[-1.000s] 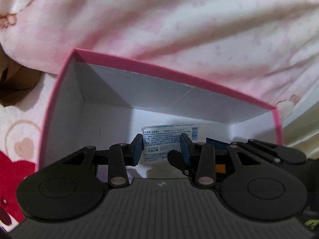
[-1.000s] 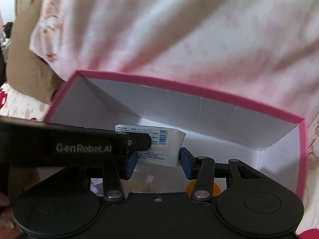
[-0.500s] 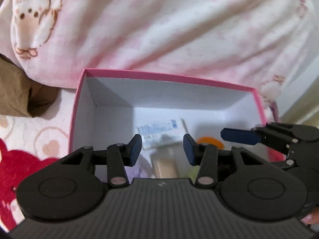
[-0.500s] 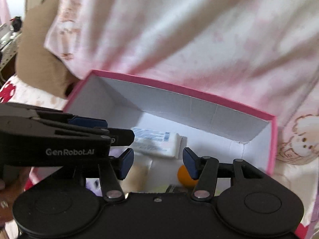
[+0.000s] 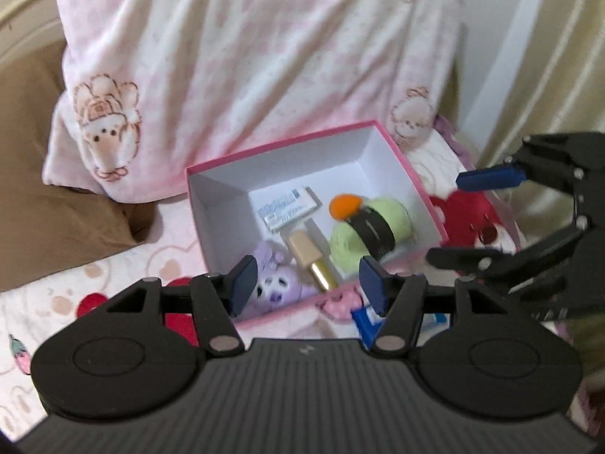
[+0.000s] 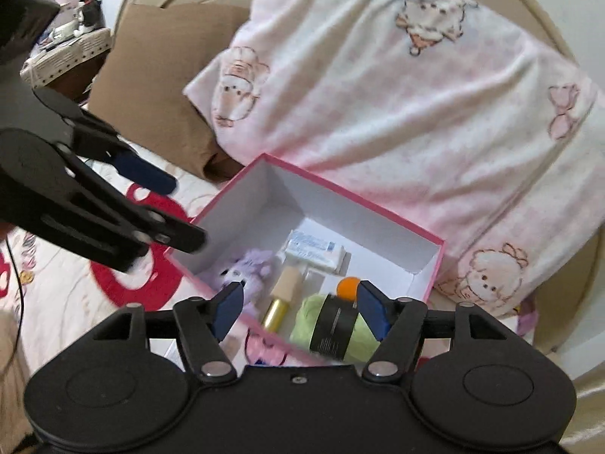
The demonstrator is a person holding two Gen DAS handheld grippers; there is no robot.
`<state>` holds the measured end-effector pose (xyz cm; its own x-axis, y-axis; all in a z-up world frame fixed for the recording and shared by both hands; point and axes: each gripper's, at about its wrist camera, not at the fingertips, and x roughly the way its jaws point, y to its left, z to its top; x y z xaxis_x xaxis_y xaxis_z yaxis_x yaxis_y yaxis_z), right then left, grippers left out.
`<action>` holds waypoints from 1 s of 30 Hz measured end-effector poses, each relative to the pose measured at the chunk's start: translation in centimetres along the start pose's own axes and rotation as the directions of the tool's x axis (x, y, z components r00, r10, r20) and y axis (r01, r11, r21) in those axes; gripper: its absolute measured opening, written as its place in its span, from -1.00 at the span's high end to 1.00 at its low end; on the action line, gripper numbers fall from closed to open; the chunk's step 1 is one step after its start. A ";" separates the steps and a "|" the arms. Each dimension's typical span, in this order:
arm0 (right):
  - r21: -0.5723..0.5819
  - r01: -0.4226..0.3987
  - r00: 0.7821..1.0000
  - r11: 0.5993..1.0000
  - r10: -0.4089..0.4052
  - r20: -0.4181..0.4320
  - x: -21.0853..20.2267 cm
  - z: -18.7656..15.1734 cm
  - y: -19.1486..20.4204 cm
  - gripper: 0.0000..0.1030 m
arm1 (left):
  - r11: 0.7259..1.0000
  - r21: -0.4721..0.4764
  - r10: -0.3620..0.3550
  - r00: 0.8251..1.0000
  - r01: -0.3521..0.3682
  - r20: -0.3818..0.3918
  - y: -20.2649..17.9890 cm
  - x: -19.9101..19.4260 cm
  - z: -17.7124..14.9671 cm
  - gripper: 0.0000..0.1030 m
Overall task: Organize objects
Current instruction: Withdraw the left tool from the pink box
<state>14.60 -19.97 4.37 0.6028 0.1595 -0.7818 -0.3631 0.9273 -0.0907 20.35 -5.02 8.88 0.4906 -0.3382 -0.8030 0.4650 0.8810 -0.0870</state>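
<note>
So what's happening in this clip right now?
A person is tidying small things into a pink box on a bed. Inside lie a white packet, a purple plush toy, a gold-capped bottle, green yarn and an orange ball. The left claw and right claw hang over the box with nothing between their jaws, which have just been opening. More items lie on the bedding beside the box.

The box point(image 5: 401, 166) is open on top; its back half looks bare. A pillow point(image 5: 264, 56) crowds its far wall, and items fill the front.
</note>
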 end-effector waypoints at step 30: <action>-0.069 -0.231 0.966 0.971 0.220 -0.134 1.2 -10.9 9.1 -0.76 | 0.993 -0.009 -0.116 0.991 0.116 -0.059 -1.3 3.6 -14.6 -0.43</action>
<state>4.28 -15.02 -4.06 0.4072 0.3128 -0.8581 -0.5403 0.8400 0.0499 10.78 -2.55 -2.49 0.3891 -0.4186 -0.8206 0.5122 0.8387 -0.1850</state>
